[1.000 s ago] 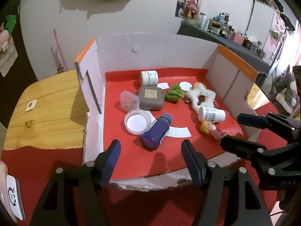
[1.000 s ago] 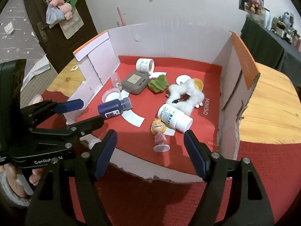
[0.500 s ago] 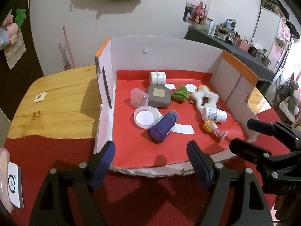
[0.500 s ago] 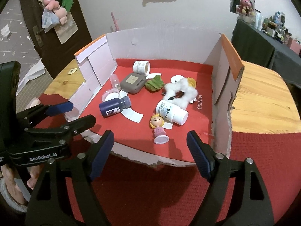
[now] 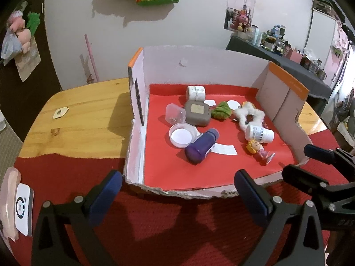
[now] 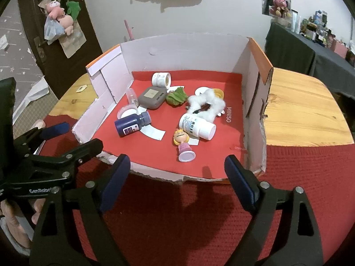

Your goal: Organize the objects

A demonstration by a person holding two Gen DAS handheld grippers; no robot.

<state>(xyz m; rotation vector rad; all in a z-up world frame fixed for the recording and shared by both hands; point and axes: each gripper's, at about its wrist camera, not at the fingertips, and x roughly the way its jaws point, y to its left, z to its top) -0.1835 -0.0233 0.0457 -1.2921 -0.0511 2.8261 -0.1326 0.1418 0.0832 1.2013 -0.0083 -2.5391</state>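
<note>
A cardboard box [image 5: 155, 66] [image 6: 186, 44] with a red floor stands on the table. In it lie a purple bottle [image 5: 200, 147] [image 6: 132, 124], a white pill bottle [image 5: 259, 133] [image 6: 197, 126], a doll figurine [image 5: 258, 149] [image 6: 183, 144], a grey case [image 5: 197, 113] [image 6: 153, 97], a tape roll [image 5: 195, 92] [image 6: 161, 78], a green cloth [image 5: 220, 110] [image 6: 176, 96], a white fluffy scrunchie [image 5: 249, 116] [image 6: 206, 104] and a clear lidded cup [image 5: 175, 116]. My left gripper [image 5: 177, 188] [image 6: 71, 138] is open and empty before the box front. My right gripper [image 6: 177, 173] [image 5: 299, 161] is open and empty beside it.
The wooden table [image 5: 84, 115] [image 6: 297, 110] carries a red mat [image 5: 177, 226] [image 6: 188, 217] under both grippers. A white device [image 5: 22, 208] lies at the left edge. A small wooden tag [image 5: 60, 112] lies on the table left of the box. A cluttered dark counter [image 5: 288, 59] stands behind.
Both grippers have drawn back and up from the box, so it looks smaller and farther. The objects in the box have not moved. Both stay open.
</note>
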